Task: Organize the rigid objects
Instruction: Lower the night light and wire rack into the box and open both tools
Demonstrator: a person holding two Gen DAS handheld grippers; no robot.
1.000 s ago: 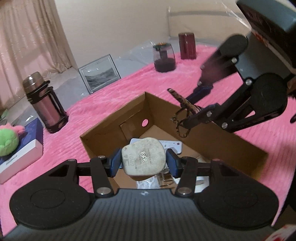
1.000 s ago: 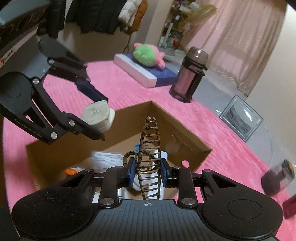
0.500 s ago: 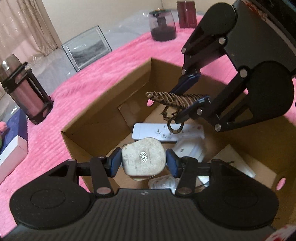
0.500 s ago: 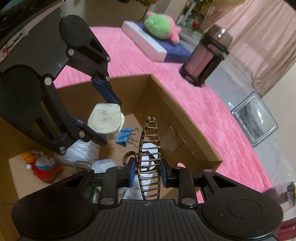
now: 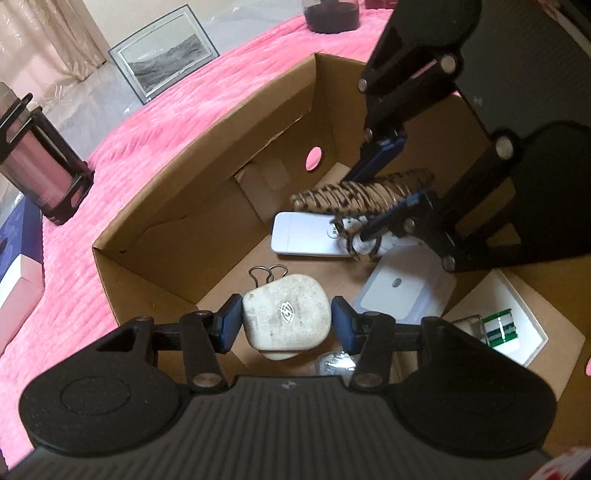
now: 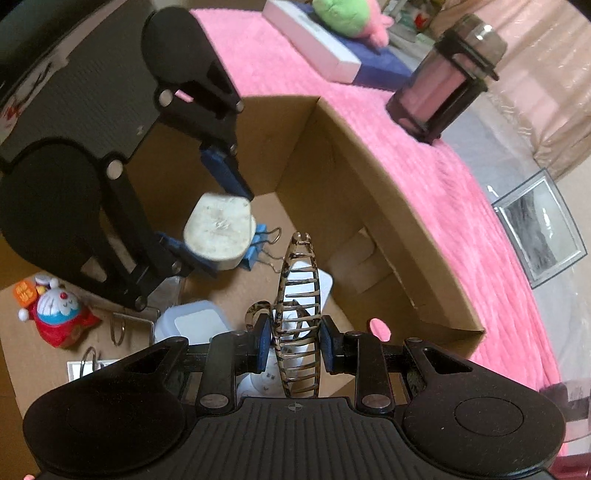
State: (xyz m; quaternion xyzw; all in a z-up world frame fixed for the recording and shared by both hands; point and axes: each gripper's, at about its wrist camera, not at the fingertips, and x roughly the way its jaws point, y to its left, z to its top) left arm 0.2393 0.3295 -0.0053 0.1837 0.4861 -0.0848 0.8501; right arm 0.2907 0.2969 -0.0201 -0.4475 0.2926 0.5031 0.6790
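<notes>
My left gripper [image 5: 287,325] is shut on a white three-pin plug [image 5: 286,319] and holds it low inside the open cardboard box [image 5: 207,206]. It also shows in the right wrist view [image 6: 218,230]. My right gripper [image 6: 293,345] is shut on a tortoiseshell hair claw clip [image 6: 297,332], also inside the box, to the right of the plug [image 5: 364,194]. Both hang above the box floor, which holds a white power strip [image 5: 306,234], a white square case [image 5: 400,293] and blue binder clips [image 6: 258,247].
The box stands on a pink blanket [image 5: 147,122]. Inside it are also a red toy figure [image 6: 57,314], key rings [image 6: 118,328] and a white tray with green items [image 5: 498,325]. Outside are a pink flask [image 6: 447,85], a framed picture [image 5: 166,70], a plush on boxes [image 6: 343,22].
Both grippers have moved down from above the box rim into the box, each still holding its object. The box floor now fills both views.
</notes>
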